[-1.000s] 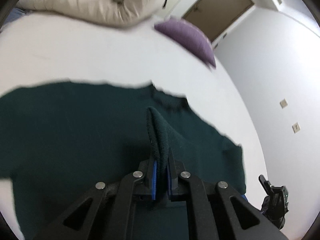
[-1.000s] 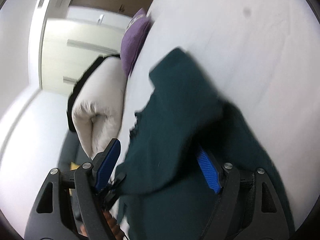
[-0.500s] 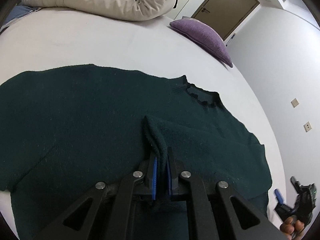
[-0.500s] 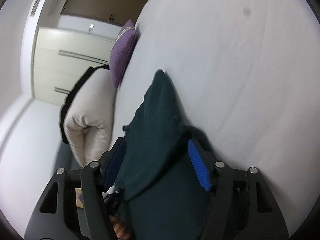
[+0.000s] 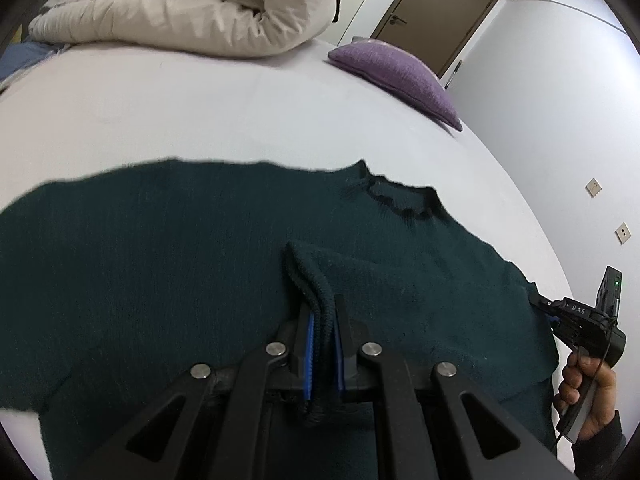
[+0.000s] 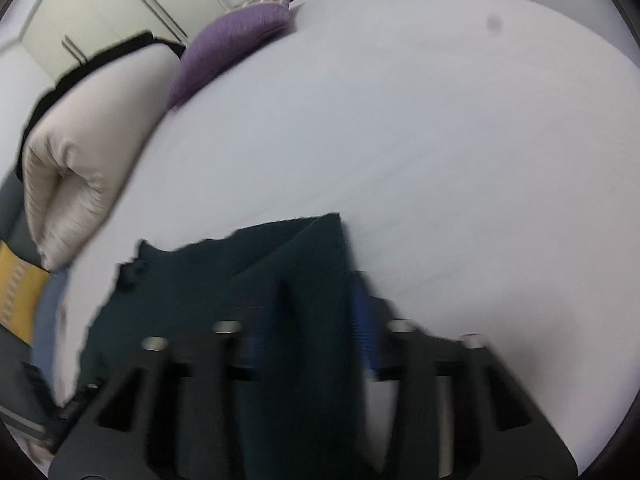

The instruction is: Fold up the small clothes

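A dark green sweater (image 5: 160, 260) lies spread on a white bed (image 5: 240, 120), its neckline toward the far right. My left gripper (image 5: 322, 320) is shut on a raised fold of the knit near the sweater's middle. At the right edge of the left wrist view, a hand (image 5: 588, 392) holds my right gripper (image 5: 540, 304) at the sweater's side edge. In the blurred right wrist view, the right gripper (image 6: 308, 320) has its jaws closing, with a strip of the sweater (image 6: 192, 280) filling the gap between the blue pads.
A purple pillow (image 5: 392, 68) and a rolled cream duvet (image 5: 180, 8) sit at the far end of the bed. A brown door (image 5: 432, 12) stands behind them. White wardrobe doors (image 6: 120, 4) and a yellow item (image 6: 16, 292) show at the left. Bare sheet (image 6: 440, 140) stretches to the right.
The right gripper's jaws have come together around the sweater's edge, and it has swung and rolled sideways. It and its hand now show larger in the left view. The left grip is unchanged.
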The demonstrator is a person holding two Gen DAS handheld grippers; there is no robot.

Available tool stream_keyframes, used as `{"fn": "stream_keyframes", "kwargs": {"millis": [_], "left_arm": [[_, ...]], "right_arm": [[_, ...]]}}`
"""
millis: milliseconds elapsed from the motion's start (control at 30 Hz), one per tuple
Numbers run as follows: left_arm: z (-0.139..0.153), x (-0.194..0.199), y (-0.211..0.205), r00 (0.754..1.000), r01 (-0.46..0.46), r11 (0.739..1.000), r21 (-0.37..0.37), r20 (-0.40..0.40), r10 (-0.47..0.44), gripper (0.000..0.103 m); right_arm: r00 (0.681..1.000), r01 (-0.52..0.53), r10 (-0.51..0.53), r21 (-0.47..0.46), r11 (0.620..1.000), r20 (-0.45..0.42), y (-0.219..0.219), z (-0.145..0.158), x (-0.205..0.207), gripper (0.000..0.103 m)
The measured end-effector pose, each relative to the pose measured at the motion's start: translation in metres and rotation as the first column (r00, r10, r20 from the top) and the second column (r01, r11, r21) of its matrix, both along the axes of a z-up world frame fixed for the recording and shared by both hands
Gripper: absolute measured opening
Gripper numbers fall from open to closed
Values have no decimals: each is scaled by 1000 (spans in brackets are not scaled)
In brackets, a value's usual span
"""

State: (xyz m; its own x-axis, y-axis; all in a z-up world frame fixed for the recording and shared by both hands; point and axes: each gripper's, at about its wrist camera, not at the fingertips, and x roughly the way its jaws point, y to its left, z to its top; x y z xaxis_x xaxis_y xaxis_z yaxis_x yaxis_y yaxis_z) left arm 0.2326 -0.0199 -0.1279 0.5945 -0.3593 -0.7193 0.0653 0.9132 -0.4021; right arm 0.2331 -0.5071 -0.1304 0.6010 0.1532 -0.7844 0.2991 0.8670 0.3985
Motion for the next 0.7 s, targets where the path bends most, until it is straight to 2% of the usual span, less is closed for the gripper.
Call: {"fn": "stream_keyframes", "kwargs": {"millis": [67, 167, 300, 467, 533, 600, 667, 700], "left_arm": [[7, -1, -2, 999, 5, 1000, 14, 33, -5, 9], [12, 0, -6, 998, 8, 999, 45, 60, -11, 9], [-11, 5, -4, 1000, 2, 998, 59, 17, -3, 10], [-12, 5, -3, 1000, 1, 999, 55, 19, -2, 14], [-14, 9, 0, 1000, 7, 999, 31, 7, -8, 15], [-16, 5, 0, 1000, 10, 1000, 24, 10, -11, 15], [-17, 3, 0, 1000, 9, 1000, 20, 19, -9, 15], [-17, 1, -1, 1000, 7, 1000, 21, 25, -8, 15]], "right_arm": [[999, 30, -31, 10, 999, 19, -8, -2, 0, 9], [996, 64, -65, 12, 998, 60, -16, -1, -8, 7], [995, 74, -75, 14, 997, 68, -17, -8, -10, 6], [993, 80, -83, 30, 996, 85, -21, -20, -8, 4], [994, 71, -74, 39, 997, 80, -22, -21, -7, 4], [994, 79, -83, 58, 995, 64, -22, -18, -8, 9], [992, 110, -111, 13, 994, 68, -17, -2, -21, 14], [989, 108, -107, -1, 994, 99, -10, 11, -32, 14]]}}
